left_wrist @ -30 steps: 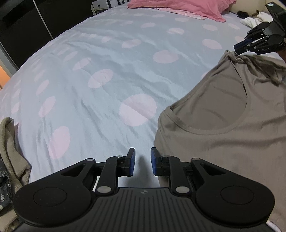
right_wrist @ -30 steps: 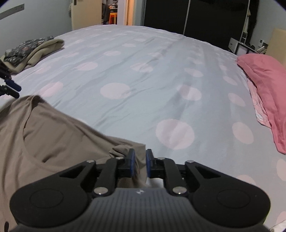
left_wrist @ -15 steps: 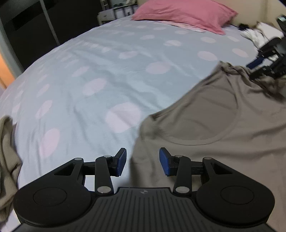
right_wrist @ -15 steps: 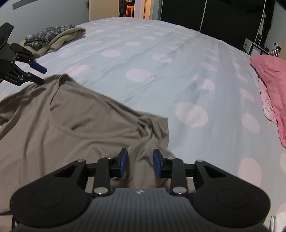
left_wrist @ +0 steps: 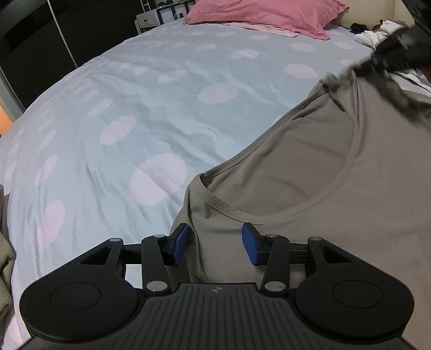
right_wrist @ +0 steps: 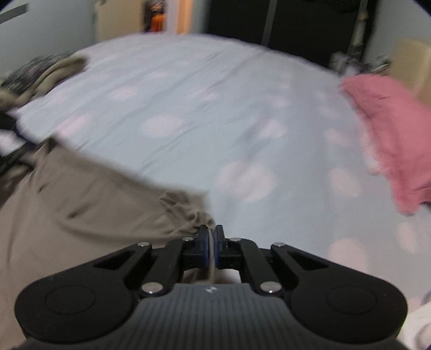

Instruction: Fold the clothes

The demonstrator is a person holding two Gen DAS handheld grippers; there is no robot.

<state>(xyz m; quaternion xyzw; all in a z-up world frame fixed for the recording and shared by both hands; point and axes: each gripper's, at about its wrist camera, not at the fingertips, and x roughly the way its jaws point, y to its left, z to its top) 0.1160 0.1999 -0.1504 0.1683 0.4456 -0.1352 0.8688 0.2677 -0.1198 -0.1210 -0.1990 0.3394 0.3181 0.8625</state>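
Observation:
A taupe T-shirt (left_wrist: 323,172) lies on the polka-dot bed with its neckline facing up. My left gripper (left_wrist: 215,243) is open, its blue pads either side of the shirt's near shoulder, fabric between them. My right gripper (right_wrist: 211,243) is shut on the shirt's (right_wrist: 80,204) other shoulder, with bunched cloth pinched between the pads. The right wrist view is blurred. The right gripper also shows blurred in the left wrist view (left_wrist: 377,60), at the shirt's far shoulder.
The light blue sheet (left_wrist: 161,107) with pink dots covers the bed. A pink pillow (left_wrist: 258,13) lies at the head, also in the right wrist view (right_wrist: 390,129). A pile of folded clothes (right_wrist: 40,72) sits at the far left edge. White items (left_wrist: 377,29) lie near the pillow.
My left gripper opened wider and moved right over the shirt's near shoulder. My right gripper opened, then shut on the other shoulder, and is moving fast.

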